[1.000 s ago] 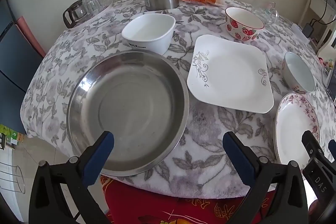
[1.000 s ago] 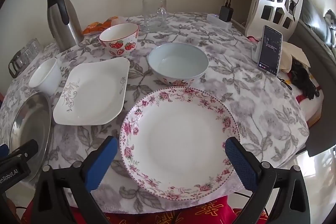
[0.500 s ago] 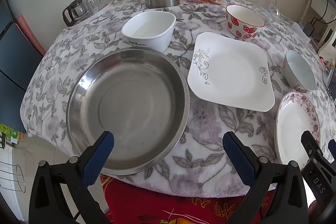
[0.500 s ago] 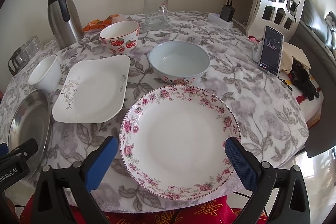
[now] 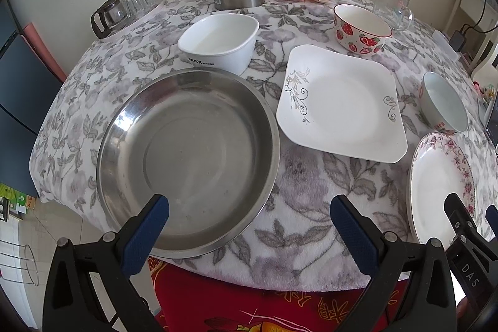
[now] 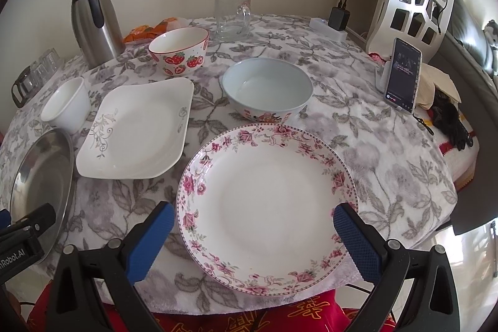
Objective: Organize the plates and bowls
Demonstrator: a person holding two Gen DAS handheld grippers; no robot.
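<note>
Right wrist view: right gripper [image 6: 250, 223] spread wide over the flowered plate [image 6: 267, 204], nothing held.
Pinch the near rim, lift level; left gripper [image 5: 249, 215] also spread, over the steel pan [image 5: 186, 161].

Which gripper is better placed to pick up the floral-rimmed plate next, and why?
Right. The right gripper hangs open with its jaws either side of the floral-rimmed plate, while the left gripper faces the steel pan.

We hold our left hand-held gripper [image 5: 249, 218] level with its blue-padded fingers [image 5: 146, 234] spread wide, gripping nothing. Our right hand-held gripper [image 6: 253, 227] sits just beside it, fingers [image 6: 356, 241] equally parted and empty.
</note>
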